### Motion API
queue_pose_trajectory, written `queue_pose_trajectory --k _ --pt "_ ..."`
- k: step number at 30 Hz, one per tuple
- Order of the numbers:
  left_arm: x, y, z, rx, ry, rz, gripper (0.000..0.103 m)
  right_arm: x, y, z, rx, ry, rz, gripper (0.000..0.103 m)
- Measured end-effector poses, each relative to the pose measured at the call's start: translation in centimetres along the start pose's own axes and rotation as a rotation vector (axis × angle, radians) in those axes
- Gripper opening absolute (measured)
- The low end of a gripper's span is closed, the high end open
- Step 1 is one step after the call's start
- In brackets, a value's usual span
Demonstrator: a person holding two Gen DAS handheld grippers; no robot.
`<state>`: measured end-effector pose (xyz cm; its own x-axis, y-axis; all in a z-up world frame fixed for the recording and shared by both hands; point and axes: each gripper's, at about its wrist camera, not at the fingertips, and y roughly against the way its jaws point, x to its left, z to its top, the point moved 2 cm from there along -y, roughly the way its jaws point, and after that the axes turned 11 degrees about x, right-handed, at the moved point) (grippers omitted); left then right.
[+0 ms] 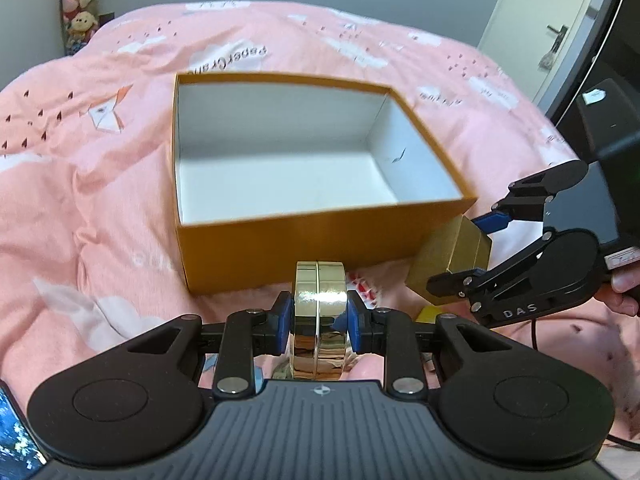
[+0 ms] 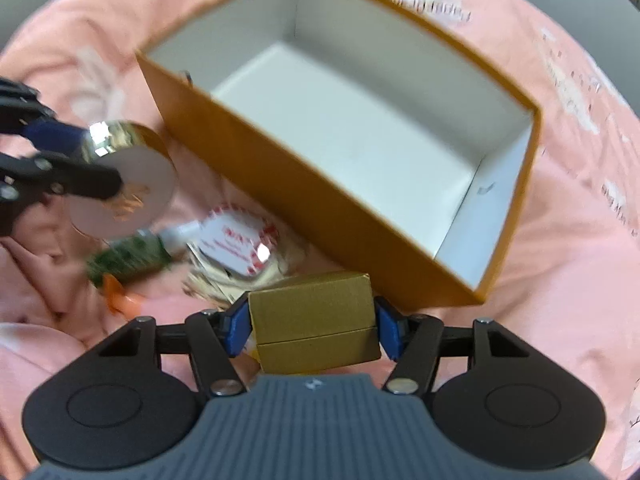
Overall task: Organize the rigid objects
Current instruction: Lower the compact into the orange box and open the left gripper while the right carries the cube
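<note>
Pink bedding (image 1: pixel 100 152), left tongs (image 1: pixel 320 322) gripping gold tin (image 1: pixel 320 320), right tongs (image 2: pixel 314 328) clamping gold carton (image 2: pixel 316 320)

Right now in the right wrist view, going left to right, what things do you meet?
Left gripper → round gold tin → green bottle → red-and-white lid → gold box in the right gripper → orange box.

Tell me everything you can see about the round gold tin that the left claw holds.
The round gold tin is a flat, shiny, metal-looking disc with a seam around its rim where two halves meet. It stands on edge, clamped between the blue pads of the left claw, lifted above the pink bedcover, near the open orange box. Its pale flat face shows in the right wrist view.
</note>
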<state>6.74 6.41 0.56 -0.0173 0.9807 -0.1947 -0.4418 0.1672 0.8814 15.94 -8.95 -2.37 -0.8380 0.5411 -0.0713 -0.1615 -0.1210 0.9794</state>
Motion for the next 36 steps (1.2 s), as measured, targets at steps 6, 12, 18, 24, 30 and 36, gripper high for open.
queue_pose_trajectory --k 6,12,18,24,30,36 --pt "0.0 3.0 1.7 -0.086 -0.016 -0.003 0.031 0.1 5.4 0.9 -0.149 -0.014 0.028 0.062" --pt "0.9 5.0 5.8 -0.087 -0.099 0.028 0.031 -1.0 8.6 3.5 -0.275 -0.044 0.038 0.062" --pt "1.6 2.5 11.6 -0.01 -0.284 0.139 0.031 -3.2 7.3 7.8 -0.286 -0.126 0.069 0.062" --pt "1.2 -3.8 12.9 0.112 -0.493 0.205 0.031 -5.1 2.4 10.8 -0.212 -0.233 0.132 0.062" --pt "0.9 -9.1 12.1 0.177 -0.725 0.34 0.031 -5.6 -2.5 12.3 -0.131 -0.27 0.161 0.062" --pt "2.1 -12.1 12.8 0.26 -0.746 0.37 0.031 -5.6 -4.9 12.0 -0.088 -0.263 0.184 0.062"
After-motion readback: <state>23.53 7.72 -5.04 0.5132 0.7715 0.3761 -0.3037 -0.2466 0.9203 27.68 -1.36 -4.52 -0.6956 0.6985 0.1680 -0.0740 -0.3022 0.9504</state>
